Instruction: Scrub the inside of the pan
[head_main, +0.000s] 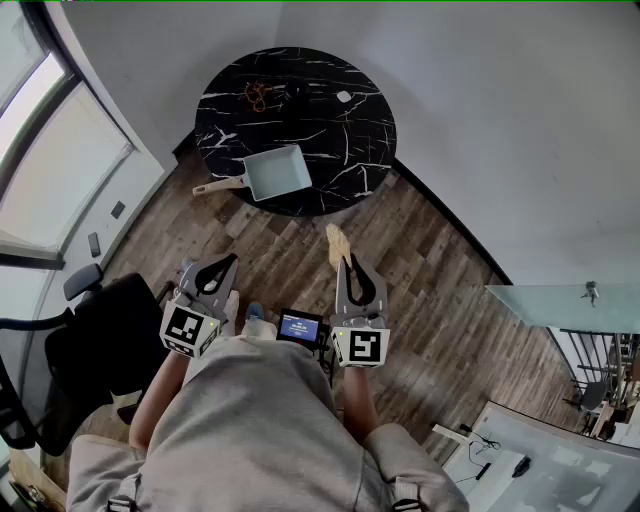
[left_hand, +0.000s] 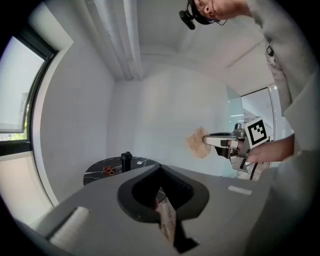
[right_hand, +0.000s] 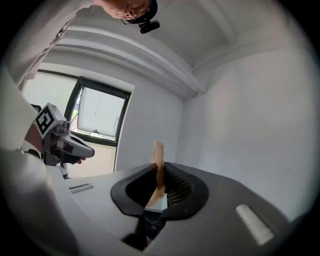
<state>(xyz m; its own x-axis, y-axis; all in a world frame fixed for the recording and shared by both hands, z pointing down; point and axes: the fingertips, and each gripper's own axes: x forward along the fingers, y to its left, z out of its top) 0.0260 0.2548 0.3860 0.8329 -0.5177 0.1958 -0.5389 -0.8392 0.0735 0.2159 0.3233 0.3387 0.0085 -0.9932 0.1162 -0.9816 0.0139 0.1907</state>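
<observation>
With the square pan (head_main: 280, 172) left unheld on the far round table (head_main: 370, 110), the left gripper (head_main: 222, 262) closed empty and a thin scrub pad (head_main: 338, 243) pinched edgewise in the right gripper (head_main: 345, 262), the pan may be pushed away under scrubbing pressure.

Pan (head_main: 278, 172): pale blue-green, square, shallow, with a light handle (head_main: 218, 185) that is being pointed toward picture left. It is being supported upright, open side up, on the round black marble table (head_main: 300, 100), near the table's front edge. Scrub pad (right_hand: 158, 155): tan, thin, fibrous. It is being clamped edge-on between the right gripper's (head_main: 346, 262) jaws, sticking out past the tips, well apart from the pan.
</observation>
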